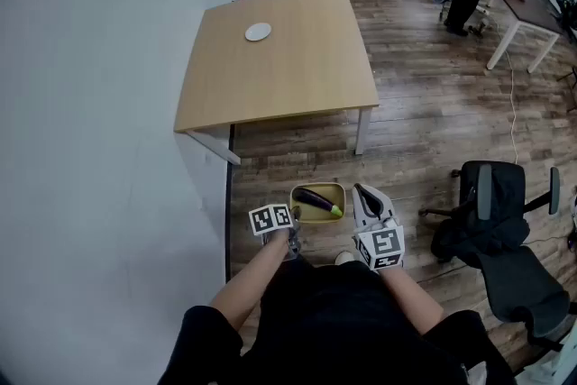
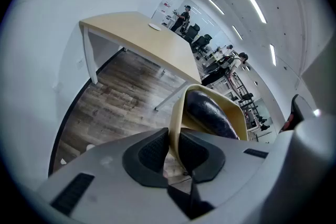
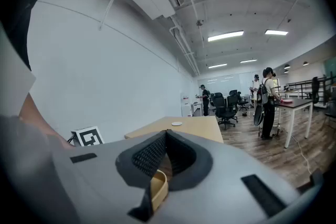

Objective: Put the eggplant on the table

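The person's forearms reach out from the near edge of the head view, a gripper in each hand, over a wooden floor (image 1: 433, 122). The left gripper (image 1: 293, 241) tilts down, and its jaws stand narrow, clamped on the near-left wall of a beige container (image 1: 317, 187). In the left gripper view that wall (image 2: 176, 118) runs straight up between the two pads of the left gripper (image 2: 176, 147), and both pads press on it.

The eggplant (image 1: 317, 200) lies inside this container, slantwise, with its green stalk end to the near right. It is dark purple, and it sits just beyond and to the right of the left gripper's jaws, not between them (image 2: 210, 113).

The right gripper (image 1: 361, 190) lies close along the container's right side, so the eggplant is just to its left. In the right gripper view the tips of the right gripper (image 3: 165, 136) meet, drawn together. A short piece of the container's rim (image 3: 158, 186) shows low in the slit between the pads; whether it touches them cannot be told.

To the right stands a black office chair (image 1: 496, 221). Farther off, well apart from the container, stands the pale wooden table (image 1: 288, 77) against the white wall (image 1: 90, 104). A small white disc (image 1: 258, 32) lies near its far edge.
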`<state>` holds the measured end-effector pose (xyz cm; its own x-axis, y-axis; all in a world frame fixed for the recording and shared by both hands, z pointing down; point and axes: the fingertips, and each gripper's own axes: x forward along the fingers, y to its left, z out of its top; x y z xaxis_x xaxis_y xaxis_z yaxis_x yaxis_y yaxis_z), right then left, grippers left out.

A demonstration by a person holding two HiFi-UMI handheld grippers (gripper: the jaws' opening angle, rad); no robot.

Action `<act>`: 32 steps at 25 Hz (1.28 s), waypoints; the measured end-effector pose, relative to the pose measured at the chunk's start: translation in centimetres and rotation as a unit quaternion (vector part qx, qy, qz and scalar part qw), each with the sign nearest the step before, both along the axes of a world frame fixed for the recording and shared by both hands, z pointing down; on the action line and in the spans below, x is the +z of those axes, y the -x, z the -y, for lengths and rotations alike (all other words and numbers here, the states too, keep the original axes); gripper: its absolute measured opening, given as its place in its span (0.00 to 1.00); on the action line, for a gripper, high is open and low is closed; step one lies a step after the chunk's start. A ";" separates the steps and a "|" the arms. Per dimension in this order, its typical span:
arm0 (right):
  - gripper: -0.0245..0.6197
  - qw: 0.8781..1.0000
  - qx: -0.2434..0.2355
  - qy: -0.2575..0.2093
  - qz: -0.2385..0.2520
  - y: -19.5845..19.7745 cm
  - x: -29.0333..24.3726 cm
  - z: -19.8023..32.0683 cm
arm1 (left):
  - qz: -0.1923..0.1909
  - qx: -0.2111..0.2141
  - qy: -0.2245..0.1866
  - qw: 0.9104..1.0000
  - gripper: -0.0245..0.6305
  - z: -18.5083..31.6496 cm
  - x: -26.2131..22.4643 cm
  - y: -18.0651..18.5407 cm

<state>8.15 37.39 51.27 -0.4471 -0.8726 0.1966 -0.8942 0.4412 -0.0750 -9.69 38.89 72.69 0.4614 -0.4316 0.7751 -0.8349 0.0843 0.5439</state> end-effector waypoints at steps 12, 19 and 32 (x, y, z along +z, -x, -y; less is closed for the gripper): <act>0.13 1.000 0.019 -0.014 -0.002 -2.8 0.1 1.6 | -0.004 -0.008 0.005 1.000 0.10 3.5 0.7 -0.8; 0.13 0.999 0.043 -0.002 -0.016 -3.7 0.5 7.0 | -0.007 -0.002 0.025 1.000 0.10 9.4 3.0 -0.1; 0.13 0.996 0.072 0.030 -0.031 -1.4 1.6 23.9 | -0.012 0.058 0.016 0.998 0.10 26.9 2.8 0.7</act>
<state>9.51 13.48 52.89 -0.3042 -0.9123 0.2741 -0.9514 0.3053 -0.0395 -10.41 12.01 75.47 0.5258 -0.3493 0.7756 -0.8268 0.0045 0.5625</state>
